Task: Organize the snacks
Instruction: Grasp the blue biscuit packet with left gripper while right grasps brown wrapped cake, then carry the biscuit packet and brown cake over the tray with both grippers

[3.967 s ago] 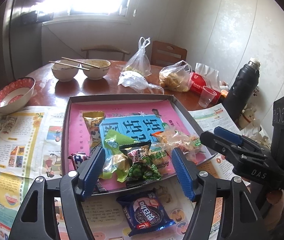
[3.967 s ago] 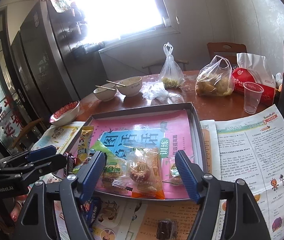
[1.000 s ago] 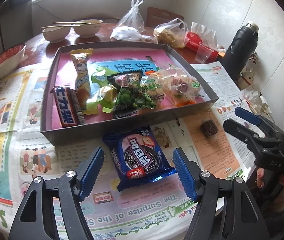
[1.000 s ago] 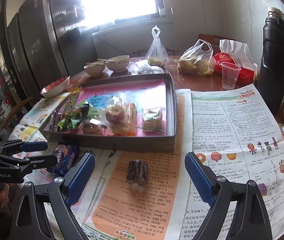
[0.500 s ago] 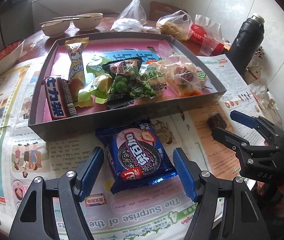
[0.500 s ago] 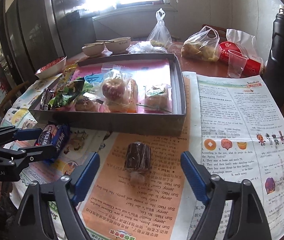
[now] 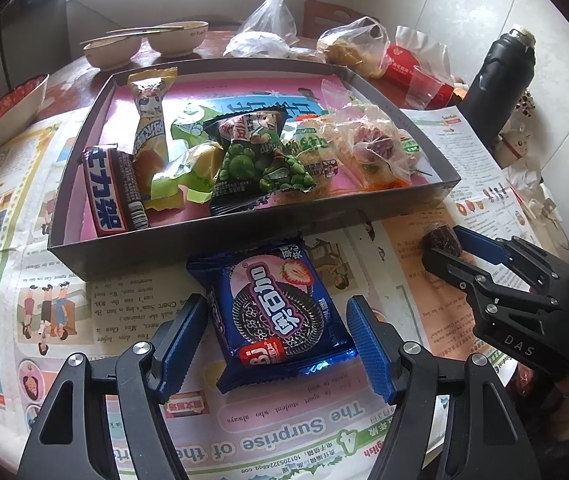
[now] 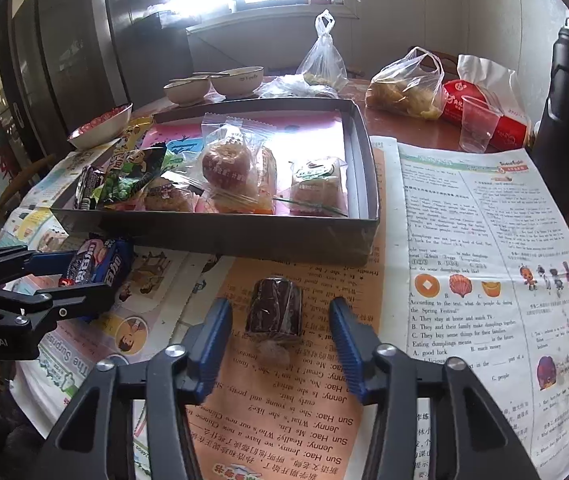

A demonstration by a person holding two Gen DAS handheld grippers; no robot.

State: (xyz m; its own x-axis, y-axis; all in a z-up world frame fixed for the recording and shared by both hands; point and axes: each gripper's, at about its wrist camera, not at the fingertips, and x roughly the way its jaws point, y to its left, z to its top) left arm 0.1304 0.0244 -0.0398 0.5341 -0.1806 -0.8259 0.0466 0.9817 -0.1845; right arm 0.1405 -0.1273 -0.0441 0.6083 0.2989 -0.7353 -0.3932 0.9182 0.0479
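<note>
A blue cookie packet (image 7: pixel 280 312) lies on the newspaper in front of the dark snack tray (image 7: pixel 212 240). My left gripper (image 7: pixel 278 332) is open, with a finger on each side of the packet, apart from it. A small dark wrapped cake (image 8: pixel 274 310) lies on the newspaper near the tray (image 8: pixel 244 236). My right gripper (image 8: pixel 280 334) is open, its fingers on either side of the cake. The tray holds several snack packs. The right gripper also shows in the left wrist view (image 7: pixel 444 246), and the left gripper in the right wrist view (image 8: pixel 84 276).
Behind the tray stand two bowls with chopsticks (image 7: pixel 144 42), plastic bags (image 7: pixel 348 46), a red tissue pack (image 8: pixel 484 112), a plastic cup (image 8: pixel 476 122) and a black flask (image 7: pixel 500 80). A red-rimmed bowl (image 7: pixel 4 112) sits at the left. Newspaper covers the near table.
Both grippers have come down and forward: the left now straddles the blue cookie packet, the right straddles the dark cake and its fingers have narrowed.
</note>
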